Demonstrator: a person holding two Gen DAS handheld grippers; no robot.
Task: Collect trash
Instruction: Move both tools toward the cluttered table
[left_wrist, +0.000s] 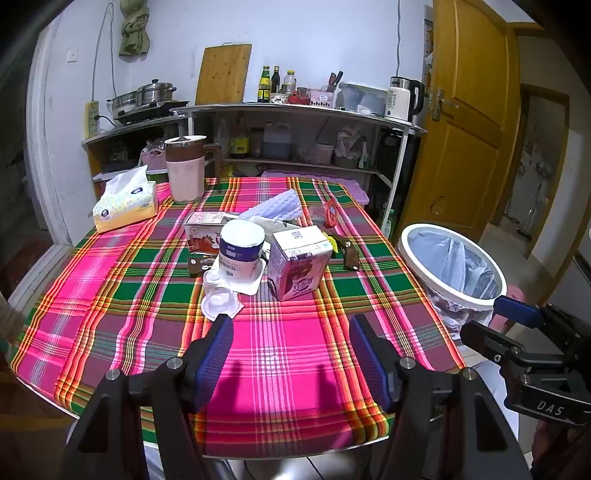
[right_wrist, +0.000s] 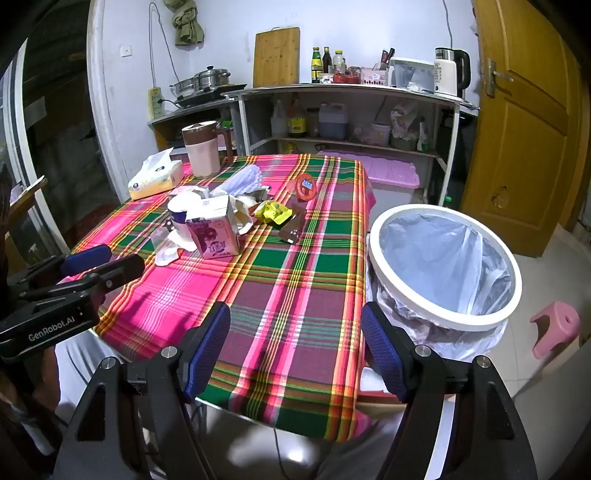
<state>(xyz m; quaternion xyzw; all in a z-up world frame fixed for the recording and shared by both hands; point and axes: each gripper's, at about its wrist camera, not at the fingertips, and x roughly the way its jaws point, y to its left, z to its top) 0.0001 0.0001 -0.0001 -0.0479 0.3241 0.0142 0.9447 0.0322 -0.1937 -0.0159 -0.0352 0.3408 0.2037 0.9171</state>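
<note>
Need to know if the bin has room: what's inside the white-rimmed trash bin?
The trash bin holds a pale blue liner bag, and no trash shows on the visible part of it. The near rim hides the very bottom.

Right hand-held gripper (right_wrist: 295, 345) spread over plaid tablecloth (right_wrist: 295, 280), seemingly empty lined bin (right_wrist: 445, 264) beside

Your pile hides stuff: the pink carton (left_wrist: 202, 236) sits mostly behind the yogurt tub (left_wrist: 242, 246). Brown wrapper (left_wrist: 201, 265) is half covered, print too small to read. Bin (right_wrist: 443, 266) bottom is out of sight under the liner.
</note>
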